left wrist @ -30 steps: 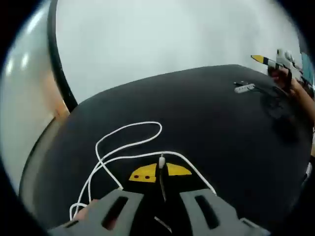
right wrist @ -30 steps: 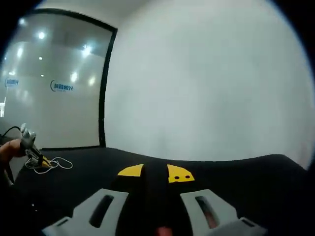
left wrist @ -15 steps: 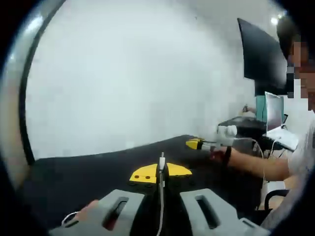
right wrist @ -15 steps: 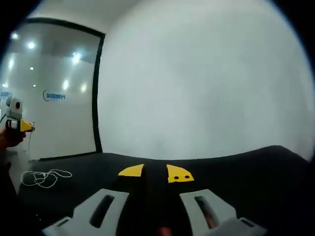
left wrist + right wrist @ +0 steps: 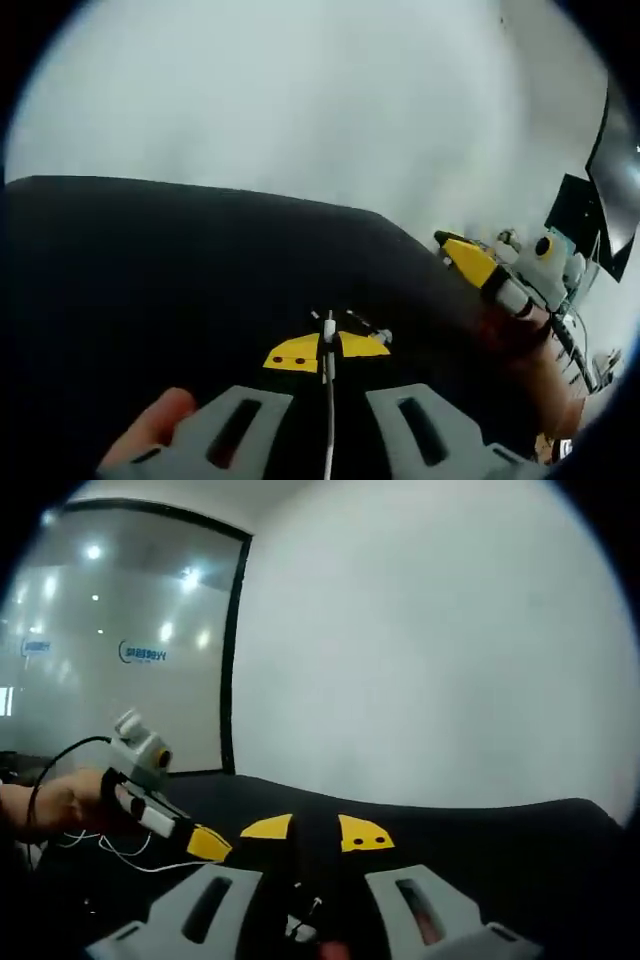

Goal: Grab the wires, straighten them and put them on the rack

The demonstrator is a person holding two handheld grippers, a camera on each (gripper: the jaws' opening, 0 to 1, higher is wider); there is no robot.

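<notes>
Black bench (image 5: 150, 270) stretches under a plain white wall (image 5: 430, 640) in both views, and in the right gripper view I see a glass partition (image 5: 110, 650) with a dark frame at 10 o'clock.

In the left gripper view, my left gripper (image 5: 327, 352) has its yellow tips pressed together on a white wire (image 5: 328, 420), which runs straight down between the grey jaws toward 6 o'clock; its plug end pokes out just past the tips. A fingertip (image 5: 150, 425) shows at 7 o'clock. The right gripper (image 5: 470, 262) comes in at 3 o'clock, held in a hand (image 5: 535, 360).

In the right gripper view, my right gripper (image 5: 315, 832) has its yellow tips nearly together; I cannot tell whether it pinches anything. The left gripper enters at 8 o'clock, just beside my tips, with loose white wire lying on the bench below it.
</notes>
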